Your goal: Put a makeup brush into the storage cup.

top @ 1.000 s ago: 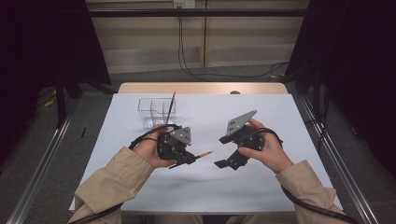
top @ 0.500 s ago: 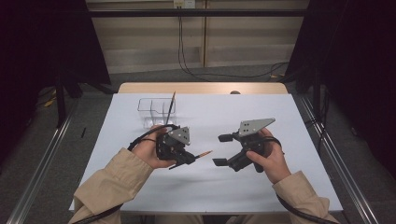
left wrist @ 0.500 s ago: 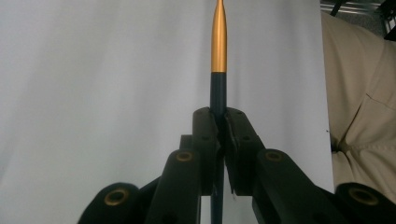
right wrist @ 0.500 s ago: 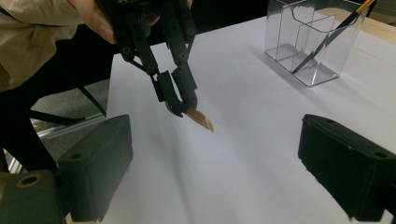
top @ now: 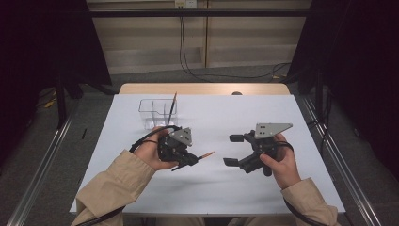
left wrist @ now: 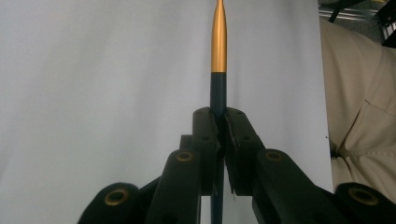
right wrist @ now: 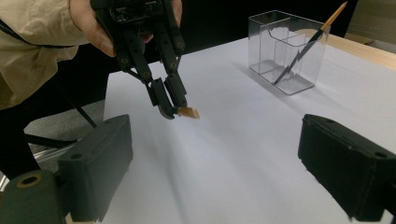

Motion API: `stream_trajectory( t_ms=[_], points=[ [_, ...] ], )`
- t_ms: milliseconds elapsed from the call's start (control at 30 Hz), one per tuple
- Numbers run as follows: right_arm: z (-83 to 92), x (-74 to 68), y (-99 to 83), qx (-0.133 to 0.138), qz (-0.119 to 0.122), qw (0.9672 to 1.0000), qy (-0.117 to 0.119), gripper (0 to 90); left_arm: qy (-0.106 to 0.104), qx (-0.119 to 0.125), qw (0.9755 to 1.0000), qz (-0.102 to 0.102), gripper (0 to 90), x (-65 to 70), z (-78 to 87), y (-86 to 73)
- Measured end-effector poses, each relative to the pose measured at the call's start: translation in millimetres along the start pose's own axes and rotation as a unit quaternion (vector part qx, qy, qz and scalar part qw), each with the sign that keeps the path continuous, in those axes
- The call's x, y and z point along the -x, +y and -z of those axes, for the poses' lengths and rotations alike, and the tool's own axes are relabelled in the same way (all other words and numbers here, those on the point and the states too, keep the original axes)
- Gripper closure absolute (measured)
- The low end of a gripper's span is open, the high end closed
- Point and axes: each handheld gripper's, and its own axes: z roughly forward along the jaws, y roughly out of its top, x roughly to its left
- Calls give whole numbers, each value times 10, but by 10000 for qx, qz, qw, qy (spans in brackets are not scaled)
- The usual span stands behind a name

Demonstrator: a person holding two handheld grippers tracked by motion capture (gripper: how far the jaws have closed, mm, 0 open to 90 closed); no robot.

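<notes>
Left gripper [top: 190,160] clamped tight on a dark pen [left wrist: 218,70], gold tip pointing out over the white desk [top: 235,122]. Right gripper [top: 235,149] spread wide, holding nothing, nearby. Clear holder [top: 157,113] beyond, another pen [top: 171,106] leaning inside.

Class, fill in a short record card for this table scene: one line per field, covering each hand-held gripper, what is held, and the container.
left hand-held gripper: shut on the paintbrush, tip pointing toward the other hand
right hand-held gripper: open, holding nothing
clear holder: far left of the white table, apart from both hands
second brush: leaning inside the holder, tip up
</notes>
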Motion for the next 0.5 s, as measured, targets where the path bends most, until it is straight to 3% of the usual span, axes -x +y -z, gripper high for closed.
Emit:
stream_trajectory(
  t_ms=[500],
  points=[
    [490, 75, -261, 125, -160, 9986, -484, 99, 36, 31, 10000, 5, 838, -4, 24, 6]
  ],
)
